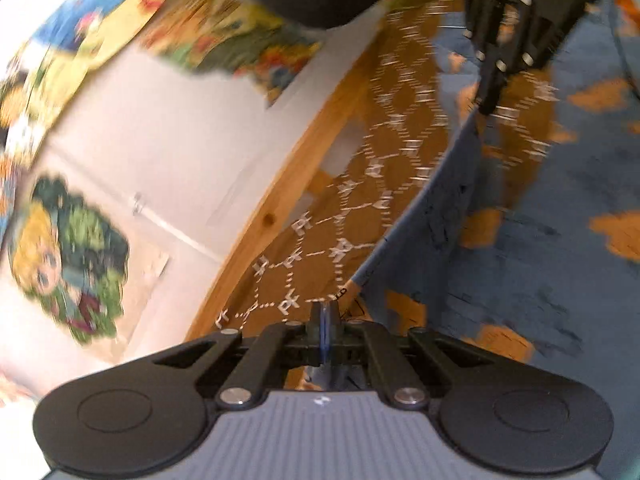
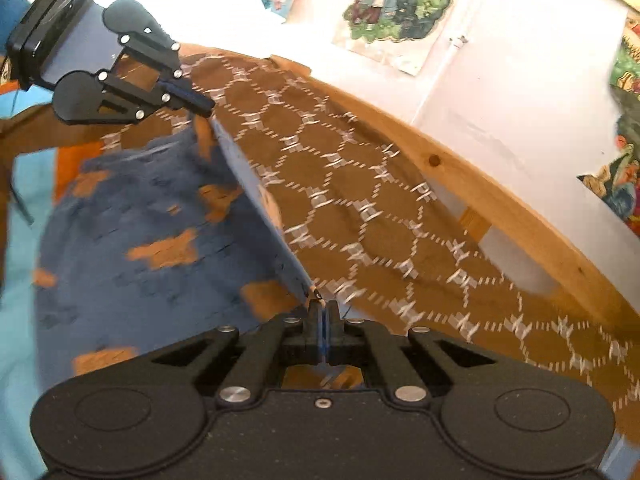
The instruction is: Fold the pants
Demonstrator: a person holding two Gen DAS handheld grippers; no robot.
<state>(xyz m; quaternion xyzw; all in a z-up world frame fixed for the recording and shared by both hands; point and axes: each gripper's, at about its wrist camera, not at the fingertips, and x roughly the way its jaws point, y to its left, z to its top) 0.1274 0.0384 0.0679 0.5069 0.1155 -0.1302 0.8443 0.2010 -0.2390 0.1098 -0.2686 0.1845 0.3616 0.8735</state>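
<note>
Both the left gripper [image 1: 325, 312] and right gripper [image 2: 322, 312] pinch the blue pants [image 2: 140, 220] edge tight, fingers closed, stretching it straight for folding over the bed [image 2: 360, 184].

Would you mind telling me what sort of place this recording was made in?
Most likely a bedroom, possibly a child's: a brown patterned bedspread lies within a wooden bed frame against a white wall hung with cartoon posters. Blue pants lie on the bed.

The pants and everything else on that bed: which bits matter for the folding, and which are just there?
In the job:
blue pants with orange patches
left gripper, shut on their edge
right gripper, shut on the same edge

Just there:
brown patterned bedspread
wooden bed frame
cartoon posters
</note>
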